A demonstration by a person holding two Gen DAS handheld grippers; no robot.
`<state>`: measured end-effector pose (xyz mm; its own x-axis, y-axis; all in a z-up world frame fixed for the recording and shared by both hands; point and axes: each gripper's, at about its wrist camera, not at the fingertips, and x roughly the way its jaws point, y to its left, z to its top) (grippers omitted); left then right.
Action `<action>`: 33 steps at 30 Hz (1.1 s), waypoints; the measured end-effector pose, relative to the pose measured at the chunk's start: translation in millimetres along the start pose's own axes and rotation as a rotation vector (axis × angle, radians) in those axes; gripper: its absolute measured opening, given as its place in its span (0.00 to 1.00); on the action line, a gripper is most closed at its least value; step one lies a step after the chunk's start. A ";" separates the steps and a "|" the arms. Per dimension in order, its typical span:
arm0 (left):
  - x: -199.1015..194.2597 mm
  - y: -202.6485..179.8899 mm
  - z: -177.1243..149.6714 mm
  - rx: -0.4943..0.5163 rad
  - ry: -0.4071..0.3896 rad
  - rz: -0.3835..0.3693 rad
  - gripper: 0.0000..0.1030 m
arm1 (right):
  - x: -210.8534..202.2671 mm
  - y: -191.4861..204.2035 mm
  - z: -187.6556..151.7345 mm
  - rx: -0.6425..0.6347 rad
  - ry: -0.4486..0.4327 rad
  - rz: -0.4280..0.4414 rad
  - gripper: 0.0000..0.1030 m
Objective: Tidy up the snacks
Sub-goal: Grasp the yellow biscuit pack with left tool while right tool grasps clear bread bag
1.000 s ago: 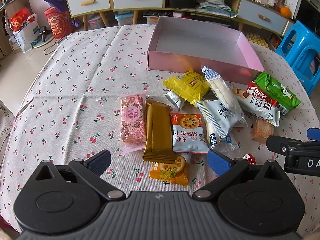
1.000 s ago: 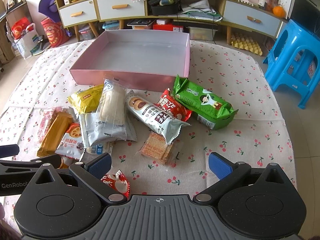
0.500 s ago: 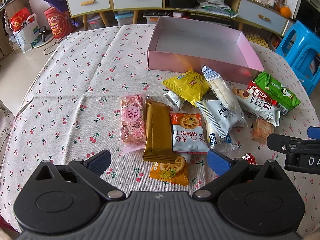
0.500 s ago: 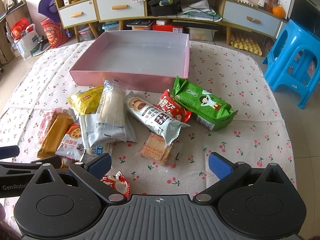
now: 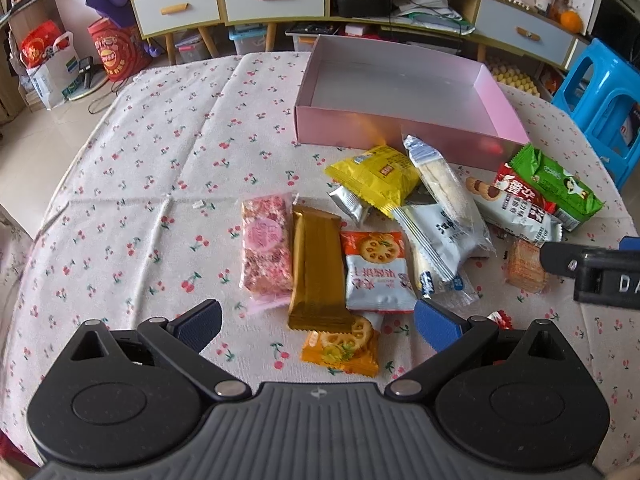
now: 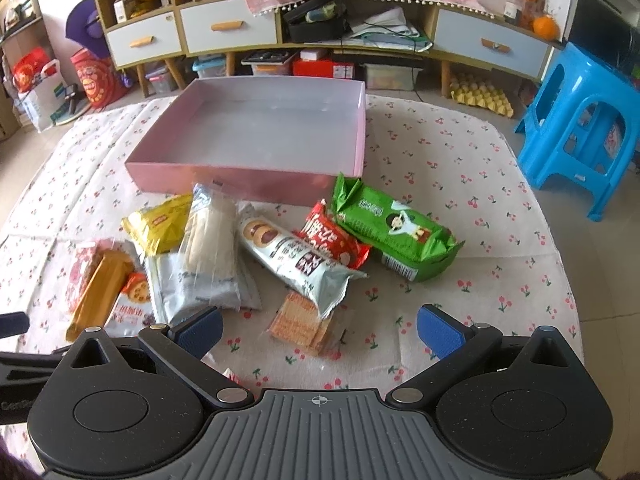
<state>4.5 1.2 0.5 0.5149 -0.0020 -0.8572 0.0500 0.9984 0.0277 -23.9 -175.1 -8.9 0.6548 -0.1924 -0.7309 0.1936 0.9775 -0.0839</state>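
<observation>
The task stood at its start. The pink box [image 6: 256, 184] sat at the far side of the desk [image 5: 152, 168] and held nothing; no snack had been placed in it.

All snacks lay on the cherry-print cloth, just in front of the box's near wall:
- Left group: pink packet [image 5: 267, 254], gold bar [image 5: 318, 270], orange-and-white biscuit packet [image 5: 376, 272] and small orange packet [image 5: 342, 350], side by side or overlapping.
- Centre: yellow packet [image 6: 158, 224], clear-wrapped white bar [image 6: 210, 236] across a white pouch [image 6: 200, 284].
- Right: long cookie packet [image 6: 296, 262], red packet [image 6: 332, 238], green packet [image 6: 394, 228], and a wafer square [image 6: 300, 322] nearest the right gripper.

The left gripper [image 5: 318, 322] had its jaws spread wide and empty, above the left group. The right gripper [image 6: 320, 330] likewise had wide, empty jaws, above the wafer square.

Judged remaining: every packet was yet to be picked up and laid in the box.
</observation>
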 end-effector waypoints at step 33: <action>47.9 -8.9 65.4 0.412 -0.135 -0.283 0.62 | 98.8 -31.7 60.4 0.468 0.259 0.592 0.65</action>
<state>84.7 -11.5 -7.2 0.5367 -0.3030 -0.7875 0.5221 0.8525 0.0278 78.7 -230.3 -37.5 0.5657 0.4298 -0.7038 0.1909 0.7620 0.6188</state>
